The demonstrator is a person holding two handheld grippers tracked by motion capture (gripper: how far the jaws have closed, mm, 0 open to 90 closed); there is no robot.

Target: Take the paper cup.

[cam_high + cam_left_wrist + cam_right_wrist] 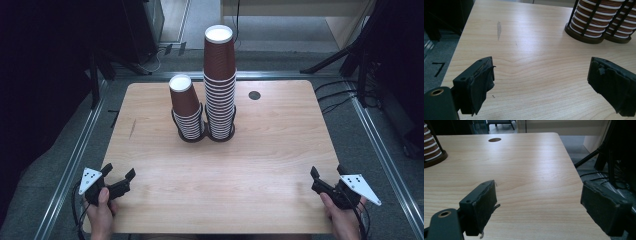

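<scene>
Wooden table (250, 165), light grain, rounded corners, spanning most of the high view; a small dark round hole (254, 95) near its far edge, right of centre, and a thin grey scuff (132, 129) toward the left side.

Tall stack of brown paper cups (219, 82), upside down with the white base on top, standing at the far middle of the table inside a black wire holder (220, 134). Touching its left side, a shorter stack of brown cups (185, 106), also inverted, in a matching black wire holder (189, 135); the two round bases sit side by side. White rims banding the lower part of both stacks.

At the near left corner, left gripper (120, 176), held in a hand (102, 215), grey three-cornered plate on top, jaws spread apart with nothing between them; in the left gripper view, bare tabletop between the worn black pads and both holders up at the top right.

At the near right corner, right gripper (327, 174), held in the other hand (344, 220), jaws likewise wide apart and empty, well away from the cups; in the right gripper view, one pad over the table's right edge.
</scene>
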